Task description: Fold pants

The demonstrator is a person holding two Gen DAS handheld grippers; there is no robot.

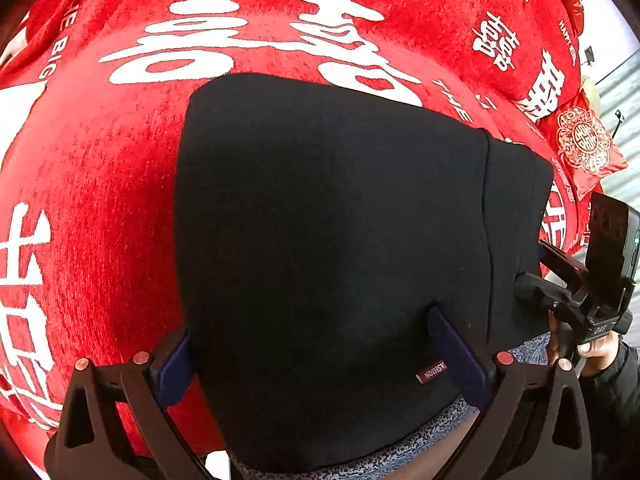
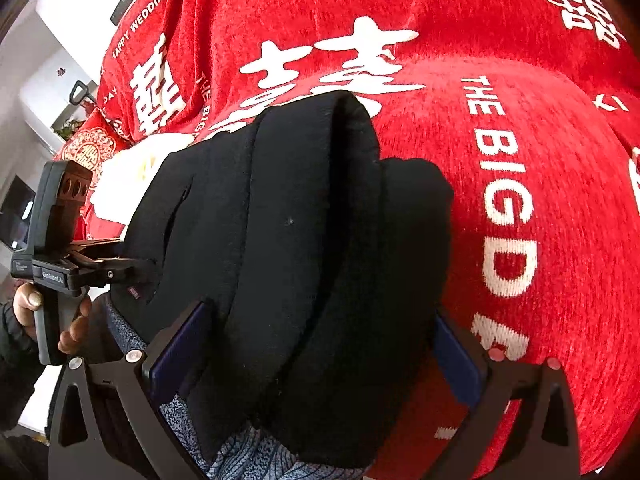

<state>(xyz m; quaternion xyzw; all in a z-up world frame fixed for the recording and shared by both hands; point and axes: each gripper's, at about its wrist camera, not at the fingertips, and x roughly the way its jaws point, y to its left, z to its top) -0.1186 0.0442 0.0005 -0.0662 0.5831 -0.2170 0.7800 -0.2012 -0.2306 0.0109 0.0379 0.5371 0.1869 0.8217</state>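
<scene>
The black pants [image 1: 328, 240] lie folded into a thick bundle on a red blanket [image 1: 100, 160]; their grey patterned lining shows at the near edge. In the left wrist view my left gripper [image 1: 316, 360] straddles the near edge of the bundle, blue pads wide apart around the cloth. My right gripper shows at the right edge [image 1: 532, 280], its tips against the bundle's side. In the right wrist view the right gripper [image 2: 320, 356] is spread wide around the stacked folds of the pants [image 2: 304, 248]. The left gripper [image 2: 136, 270] touches the bundle's left side there.
The red blanket [image 2: 540, 200] with white characters and lettering covers the whole surface. A red embroidered cushion [image 1: 584, 144] lies at the far right, also seen in the right wrist view [image 2: 90, 148]. Something white [image 2: 120, 184] lies beside it.
</scene>
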